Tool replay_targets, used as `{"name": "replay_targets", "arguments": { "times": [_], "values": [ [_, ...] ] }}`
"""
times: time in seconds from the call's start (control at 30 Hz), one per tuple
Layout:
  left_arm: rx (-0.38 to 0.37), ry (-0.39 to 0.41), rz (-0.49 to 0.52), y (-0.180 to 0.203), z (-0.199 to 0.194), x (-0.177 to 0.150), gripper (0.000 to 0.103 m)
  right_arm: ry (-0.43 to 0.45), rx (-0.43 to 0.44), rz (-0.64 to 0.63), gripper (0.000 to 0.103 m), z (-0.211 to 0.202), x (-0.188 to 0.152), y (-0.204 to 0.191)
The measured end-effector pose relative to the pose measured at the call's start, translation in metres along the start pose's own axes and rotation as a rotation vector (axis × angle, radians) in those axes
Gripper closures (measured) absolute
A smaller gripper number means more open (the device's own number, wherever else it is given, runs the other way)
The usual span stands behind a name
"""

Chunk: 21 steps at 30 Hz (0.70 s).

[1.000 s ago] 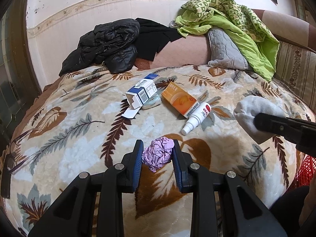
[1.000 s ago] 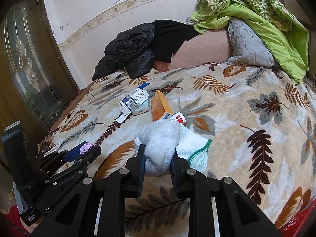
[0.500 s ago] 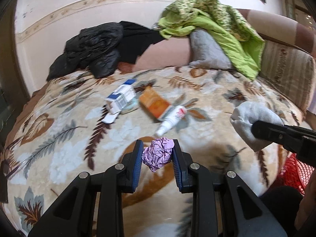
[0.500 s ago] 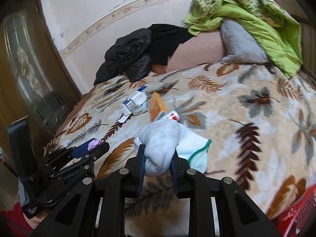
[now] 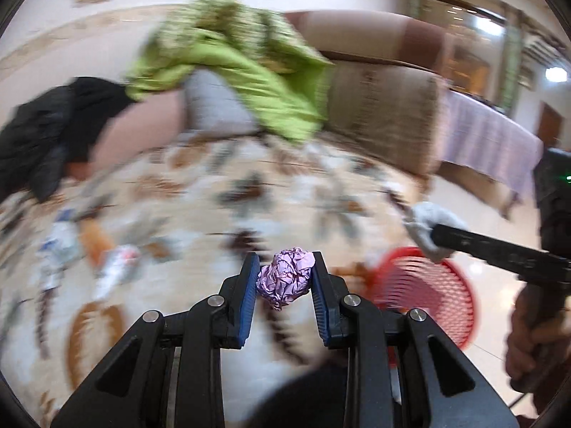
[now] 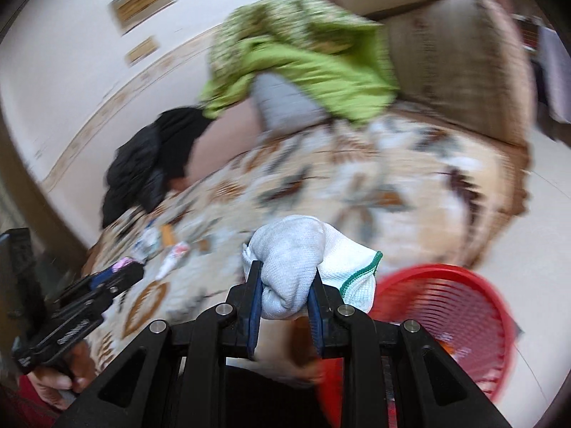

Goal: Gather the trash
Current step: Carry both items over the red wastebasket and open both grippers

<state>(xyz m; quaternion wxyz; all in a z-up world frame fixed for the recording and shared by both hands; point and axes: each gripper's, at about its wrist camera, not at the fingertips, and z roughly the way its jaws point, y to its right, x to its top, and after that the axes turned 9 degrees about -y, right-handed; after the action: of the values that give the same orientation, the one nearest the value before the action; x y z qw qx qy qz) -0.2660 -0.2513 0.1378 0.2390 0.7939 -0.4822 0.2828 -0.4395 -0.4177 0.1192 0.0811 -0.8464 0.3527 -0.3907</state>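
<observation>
My left gripper is shut on a crumpled purple foil ball, held above the bed's edge. My right gripper is shut on a balled white sock with a green hem; the sock also shows in the left wrist view. A red mesh basket stands on the floor beside the bed, below and right of both grippers; it also shows in the right wrist view. A blue-white box, an orange box and a small white bottle lie blurred on the leaf-patterned blanket.
A green quilt and grey pillow are piled at the headboard, with black clothing on the left. A brown bed end and a table with a lilac cloth stand to the right on a shiny floor.
Both grippers have swung fast to the right off the bed with their loads still held. The red basket has come fully into view and the boxes have slid to the left.
</observation>
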Motion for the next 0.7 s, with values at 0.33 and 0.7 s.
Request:
{"name": "replay_targets", "arguments": {
  "times": [0.33, 0.7],
  "values": [
    [-0.248, -0.209, 0.184, 0.115, 0.076, 0.01, 0.055, -0.021, -0.105, 0.176, 0.057, -0.024, -0.014, 0.085],
    [-0.11, -0.168, 0.058, 0.049, 0.06, 0.007, 0.051, -0.033, -0.031, 0.104, 0.054, 0.002, 0.004, 0.054]
  ]
}}
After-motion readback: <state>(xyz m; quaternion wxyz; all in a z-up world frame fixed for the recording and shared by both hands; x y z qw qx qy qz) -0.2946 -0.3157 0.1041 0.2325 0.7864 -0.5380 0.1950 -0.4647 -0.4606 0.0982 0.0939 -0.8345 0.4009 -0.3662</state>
